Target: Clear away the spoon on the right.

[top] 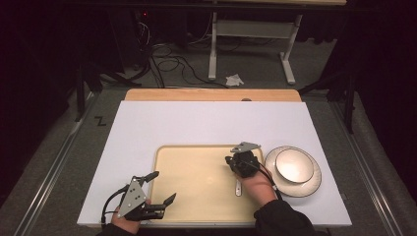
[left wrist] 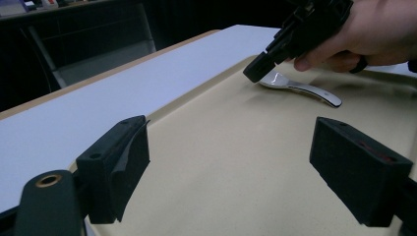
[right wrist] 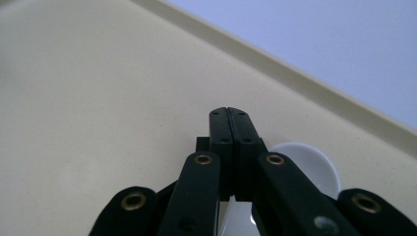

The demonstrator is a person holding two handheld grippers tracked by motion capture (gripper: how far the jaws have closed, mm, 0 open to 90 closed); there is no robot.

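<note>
A beige tray [top: 196, 196] lay on the white surface [top: 196, 123], near the person's edge. In it was a single white spoon [top: 238, 189], lying toward the tray's right side with its bowl under the right tool [top: 235, 166] and its handle running back toward the person. In the left tool view the spoon [left wrist: 300, 87] rested flat on the tray floor, its bowl just below the tip of the right tool [left wrist: 258, 69]. In its own view the right tool [right wrist: 230, 118] had its jaws pressed together with nothing between them, the tip pointing down over the tray [right wrist: 98, 73] and the spoon's bowl [right wrist: 314, 167] showing behind the jaws; whether the tip touched the spoon I could not tell.

Just right of the tray, on the surface, stood a larger plate [top: 310, 184] with a small plate [top: 294, 165] stacked on it; both held nothing.

The left tool [top: 162, 189] hung at the tray's near left corner, its jaws spread wide and gripping nothing, with the tray floor between them.
</note>
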